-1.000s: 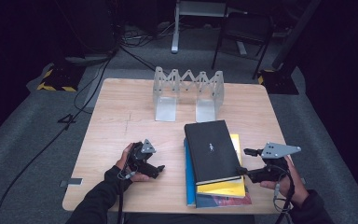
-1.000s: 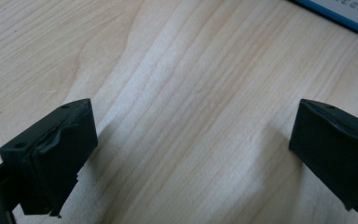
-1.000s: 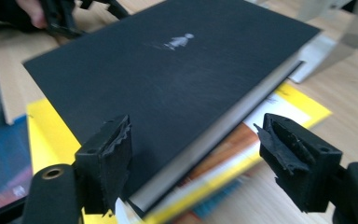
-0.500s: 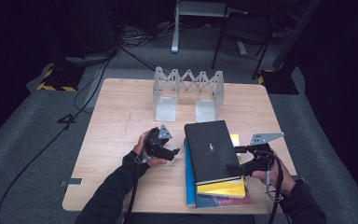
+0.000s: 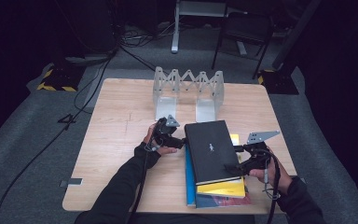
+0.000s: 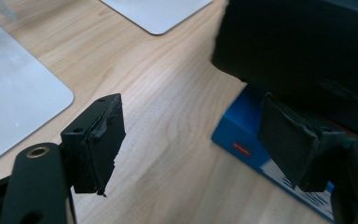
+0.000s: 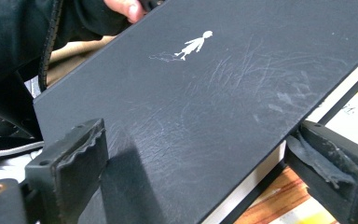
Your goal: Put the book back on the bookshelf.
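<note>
Your left gripper point(image 6: 191, 144) stands wide open and empty at the black book's point(image 5: 209, 149) left edge, one jaw low against the blue book point(image 6: 242, 135) beneath. Your right gripper point(image 7: 196, 177) is also wide open, straddling the black book's right edge, gripping nothing. The stack lies on the counter point(image 5: 121, 116).

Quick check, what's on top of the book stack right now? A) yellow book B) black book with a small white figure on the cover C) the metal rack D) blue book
B: the black book with the white figure lies uppermost, over the yellow book and the blue book, while the metal rack stands apart at the far side of the table.
</note>
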A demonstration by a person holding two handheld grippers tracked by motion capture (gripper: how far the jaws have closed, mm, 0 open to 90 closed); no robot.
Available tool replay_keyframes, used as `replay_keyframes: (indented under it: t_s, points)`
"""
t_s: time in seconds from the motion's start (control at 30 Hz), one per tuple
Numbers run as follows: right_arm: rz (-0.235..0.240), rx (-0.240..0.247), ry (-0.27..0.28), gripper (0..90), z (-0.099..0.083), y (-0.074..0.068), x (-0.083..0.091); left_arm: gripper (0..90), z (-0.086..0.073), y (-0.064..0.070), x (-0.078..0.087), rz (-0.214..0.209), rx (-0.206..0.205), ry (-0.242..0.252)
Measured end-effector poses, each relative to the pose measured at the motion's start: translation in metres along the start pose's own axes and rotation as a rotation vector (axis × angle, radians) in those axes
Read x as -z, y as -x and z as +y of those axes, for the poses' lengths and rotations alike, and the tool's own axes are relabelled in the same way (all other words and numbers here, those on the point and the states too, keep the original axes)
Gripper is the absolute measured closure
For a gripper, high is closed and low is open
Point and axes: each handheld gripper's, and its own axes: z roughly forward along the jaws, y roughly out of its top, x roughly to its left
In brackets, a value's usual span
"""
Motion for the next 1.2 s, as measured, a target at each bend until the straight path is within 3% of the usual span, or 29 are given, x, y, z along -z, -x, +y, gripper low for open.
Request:
replay_keyframes:
  t_s: [0.2,0.33,0.4,0.43,0.53,0.57,0.7,0.77,0.93,1.03,1.13,1.2]
  points:
    - [-0.020,0.051,0.018,6.8,0.000,-0.004,0.002,25.1,0.004,-0.004,0.001,-0.020,-0.024,0.029]
    - [-0.058,0.113,0.053,7.2,-0.001,-0.010,0.004,43.6,0.010,-0.003,0.010,-0.073,-0.026,0.102]
    - [-0.085,0.153,0.070,7.1,-0.001,-0.015,0.005,51.4,0.017,-0.005,0.020,-0.130,-0.020,0.150]
    - [-0.103,0.182,0.083,7.2,0.000,-0.018,0.006,57.4,0.021,-0.006,0.026,-0.162,-0.035,0.164]
    - [-0.140,0.246,0.108,8.1,0.000,-0.025,0.008,64.6,0.027,-0.006,0.036,-0.173,-0.054,0.189]
    - [-0.147,0.258,0.125,8.9,-0.001,-0.025,0.008,69.9,0.033,-0.005,0.043,-0.205,-0.060,0.209]
    - [-0.163,0.268,0.164,11.9,0.000,-0.026,0.009,70.7,0.043,0.000,0.049,-0.212,-0.067,0.216]
    - [-0.176,0.278,0.184,12.1,0.001,-0.027,0.011,71.5,0.049,0.003,0.052,-0.195,-0.091,0.208]
    - [-0.196,0.281,0.224,12.6,0.004,-0.024,0.016,75.9,0.063,0.009,0.055,-0.222,-0.106,0.228]
    - [-0.206,0.298,0.233,14.1,0.007,-0.022,0.020,76.2,0.072,0.008,0.057,-0.264,-0.117,0.246]
    - [-0.221,0.332,0.279,25.8,0.010,-0.022,0.027,76.1,0.082,0.015,0.056,-0.272,-0.158,0.236]
    - [-0.231,0.348,0.294,30.2,0.012,-0.021,0.031,77.5,0.087,0.016,0.059,-0.278,-0.146,0.265]
